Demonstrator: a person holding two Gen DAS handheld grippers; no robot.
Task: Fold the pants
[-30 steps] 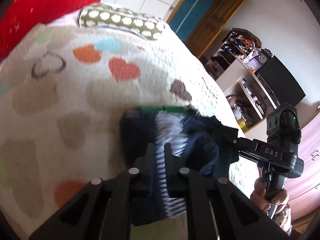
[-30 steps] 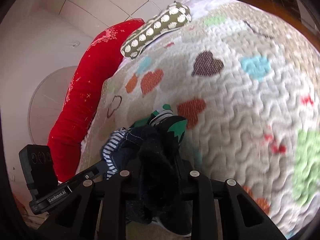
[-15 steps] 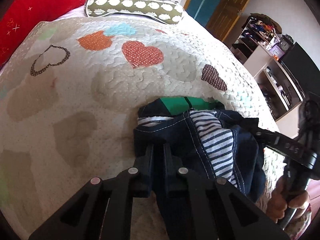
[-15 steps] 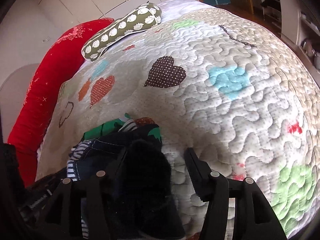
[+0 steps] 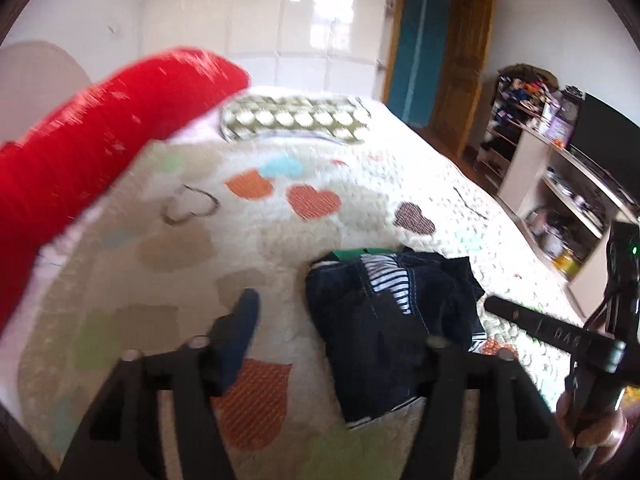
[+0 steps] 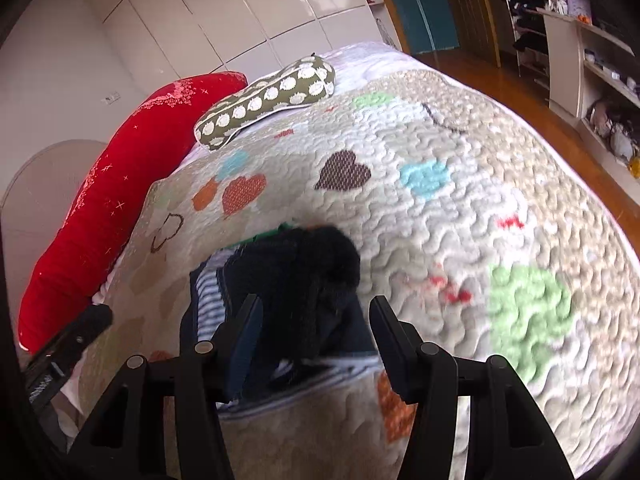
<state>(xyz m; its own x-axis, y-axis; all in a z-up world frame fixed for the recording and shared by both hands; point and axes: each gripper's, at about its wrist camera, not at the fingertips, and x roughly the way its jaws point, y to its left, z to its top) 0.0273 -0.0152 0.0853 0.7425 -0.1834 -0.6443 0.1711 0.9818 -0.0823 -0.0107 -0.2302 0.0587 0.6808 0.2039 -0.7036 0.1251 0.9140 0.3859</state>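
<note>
The dark navy pants (image 5: 380, 320), with a striped lining and a green waistband edge, lie bunched in a folded heap on the heart-patterned quilt (image 5: 200, 240). They also show in the right wrist view (image 6: 292, 280). My left gripper (image 5: 332, 336) is open and empty, pulled back, with the pants lying near its right finger. My right gripper (image 6: 316, 332) is open, its fingers standing on either side of the heap's near end, holding nothing. The right gripper's body (image 5: 560, 332) shows at the right of the left wrist view.
A red bolster (image 5: 80, 152) and a green dotted pillow (image 5: 296, 120) lie at the head of the bed. Shelves (image 5: 560, 184) and a door (image 5: 432, 56) stand beyond the bed's right side, over a wooden floor (image 6: 520, 92).
Both grippers have let go of the pants and opened. The pants have come down onto the quilt in a heap. The left gripper has drawn back and to the left.
</note>
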